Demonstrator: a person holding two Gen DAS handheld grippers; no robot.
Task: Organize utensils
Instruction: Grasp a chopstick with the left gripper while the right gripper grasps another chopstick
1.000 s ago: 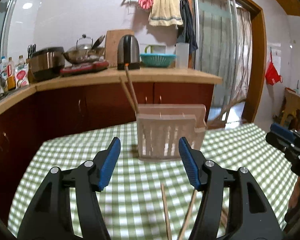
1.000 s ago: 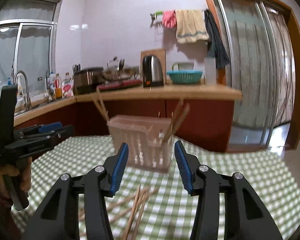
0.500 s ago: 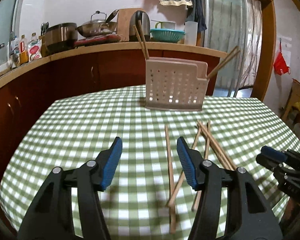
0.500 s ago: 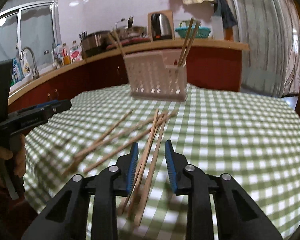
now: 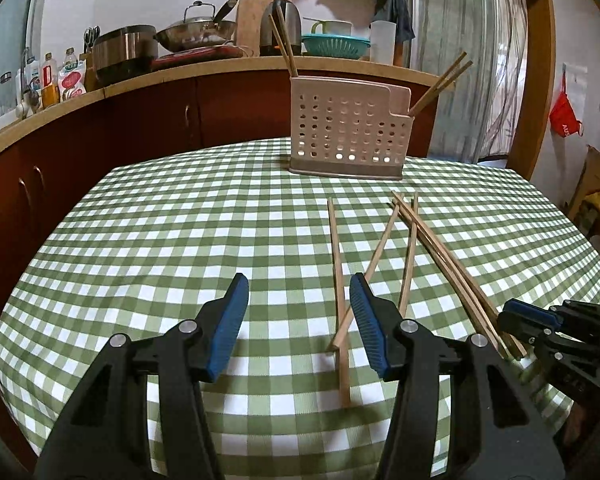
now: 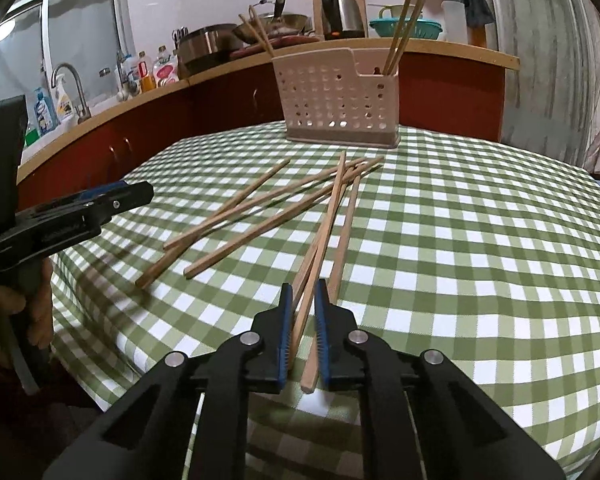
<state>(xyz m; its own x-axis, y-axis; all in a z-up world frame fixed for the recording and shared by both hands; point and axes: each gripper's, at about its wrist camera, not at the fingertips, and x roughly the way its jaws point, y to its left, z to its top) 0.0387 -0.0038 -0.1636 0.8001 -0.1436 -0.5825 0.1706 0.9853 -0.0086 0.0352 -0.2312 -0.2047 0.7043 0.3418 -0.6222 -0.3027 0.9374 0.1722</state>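
Presently listed: right gripper (image 6: 302, 312), blue pads nearly together, clamped around the near ends of two chopsticks (image 6: 320, 240) lying close to the table's near edge. Left gripper (image 5: 296, 316), jaws spread wide, grasping nothing, hovering above the green checked tablecloth (image 5: 160, 240). Loose chopsticks (image 5: 338, 280), several, crossed mid-table. Perforated utensil holder (image 5: 348, 132), upright toward the table's far edge, chopsticks leaning out of both of its ends.

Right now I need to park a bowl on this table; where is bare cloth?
Bare cloth lies left of the loose chopsticks, before the left tool, and right of them in the right view. The middle, toward the holder, is crowded.
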